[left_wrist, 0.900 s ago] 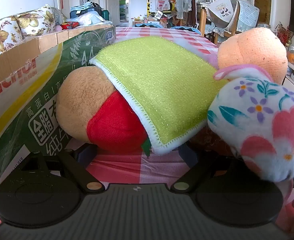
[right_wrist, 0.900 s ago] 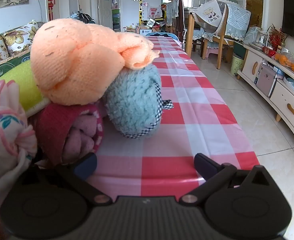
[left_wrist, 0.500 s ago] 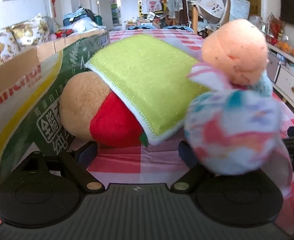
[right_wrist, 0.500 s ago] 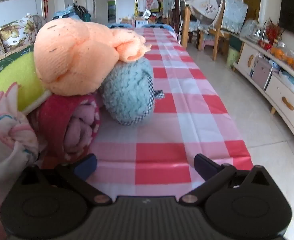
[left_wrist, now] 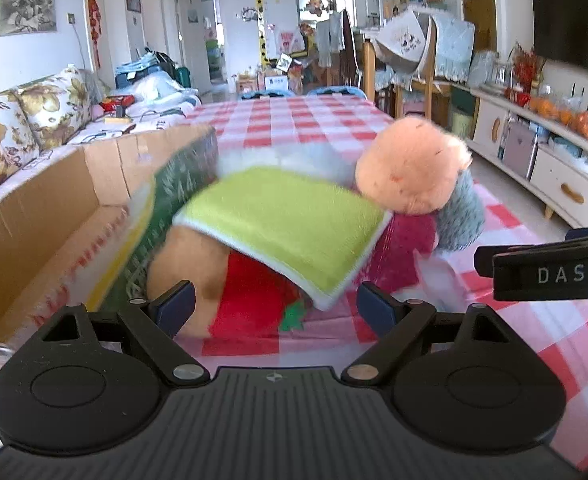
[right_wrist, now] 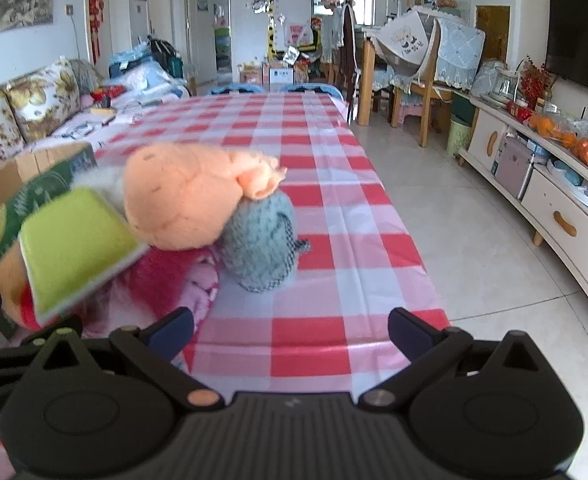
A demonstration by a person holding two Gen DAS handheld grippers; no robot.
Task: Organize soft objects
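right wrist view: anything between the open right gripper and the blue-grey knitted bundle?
Nothing: only bare red-checked tablecloth between right gripper and blue-grey knitted bundle, right wrist view.

White walls are enclosing a bright, daylit room. A floral-cushioned sofa is standing along the left of the frame, under a framed picture hanging at upper left. Pale floor tiles are covering the right centre. A low white cabinet is running along the right edge, carrying oranges. Wooden chairs are standing at upper right. A dark screen is hanging at far upper right. A doorway is opening at upper centre.
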